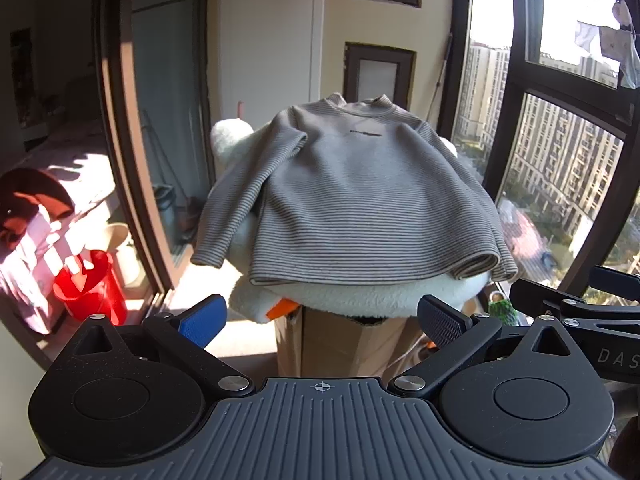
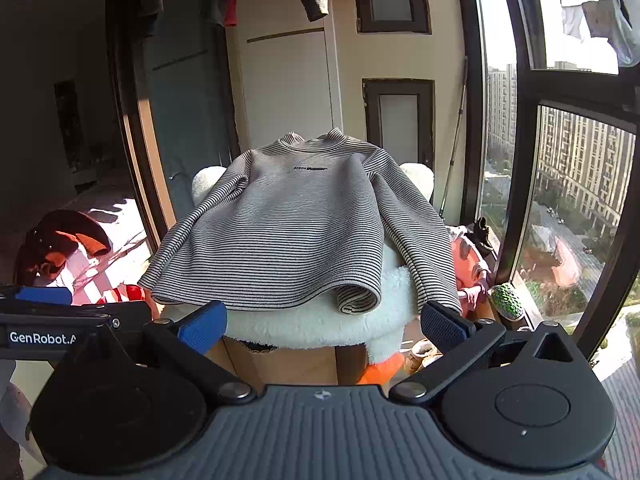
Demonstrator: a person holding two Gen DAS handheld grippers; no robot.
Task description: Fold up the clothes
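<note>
Here a grey striped sweater (image 1: 352, 196) lies spread face up on a white fleecy cover (image 1: 360, 300) that tops a cardboard box (image 1: 340, 344), collar away from the cameras, both sleeves drooping down its sides. The left tool (image 1: 324, 316) and the right tool (image 2: 324, 322) each hang just short of the hem, fingers spread apart and empty. A red bucket (image 1: 90, 288) stands on the floor at the left.

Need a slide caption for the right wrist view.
Open right hand-held gripper faces a striped sweater spread over a white plush cushion, nothing grasped.
</note>
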